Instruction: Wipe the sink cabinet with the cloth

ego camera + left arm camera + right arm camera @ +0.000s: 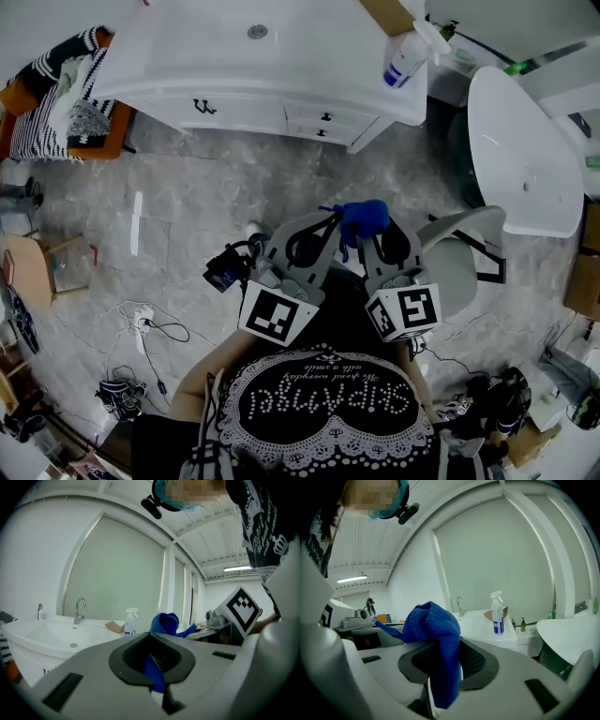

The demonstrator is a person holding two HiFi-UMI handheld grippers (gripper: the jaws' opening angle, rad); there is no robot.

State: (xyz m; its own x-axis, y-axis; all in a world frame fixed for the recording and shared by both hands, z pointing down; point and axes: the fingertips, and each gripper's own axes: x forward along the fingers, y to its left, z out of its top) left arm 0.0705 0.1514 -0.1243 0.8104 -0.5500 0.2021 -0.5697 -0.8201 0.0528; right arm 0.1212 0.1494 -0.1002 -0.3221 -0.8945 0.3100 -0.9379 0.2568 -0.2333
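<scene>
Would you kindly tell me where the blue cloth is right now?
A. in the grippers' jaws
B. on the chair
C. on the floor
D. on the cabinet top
A: the cloth is pinched in the right gripper, and a strip of it runs into the left gripper.

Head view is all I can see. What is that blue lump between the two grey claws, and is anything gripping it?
Observer: A blue cloth. The right gripper has its jaws shut on it, as its own camera shows, with a fold hanging below.
Operator: And the other claw?
Observer: The left gripper has a blue strip of the cloth pinched between its jaws too.
Operator: Does that white sink have a tap?
Observer: Yes. A curved faucet stands on the rim of the sink, cropped out of your view.
</scene>
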